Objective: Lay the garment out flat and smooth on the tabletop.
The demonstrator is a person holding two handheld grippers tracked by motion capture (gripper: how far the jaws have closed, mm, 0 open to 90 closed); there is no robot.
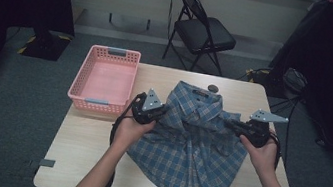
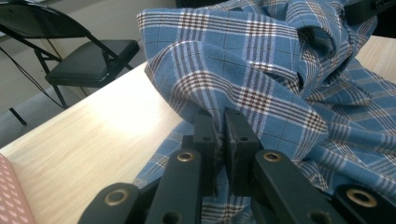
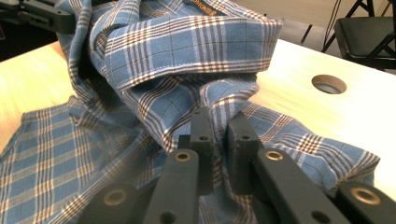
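Observation:
A blue plaid shirt (image 1: 192, 143) lies on the wooden table (image 1: 88, 162), collar toward the far edge and hem toward the person. My left gripper (image 1: 164, 109) is shut on the shirt's left shoulder fabric; in the left gripper view the cloth (image 2: 243, 79) bunches up above the pinching jaws (image 2: 220, 122). My right gripper (image 1: 230, 124) is shut on the shirt's right side; in the right gripper view the folded collar and cloth (image 3: 187, 51) rise above the jaws (image 3: 218, 122). The shirt's upper part is lifted and gathered between the two grippers.
An empty pink plastic basket (image 1: 105, 79) stands at the table's far left. A round cable hole (image 1: 213, 87) sits near the far edge beside the collar. A black folding chair (image 1: 200, 25) stands behind the table.

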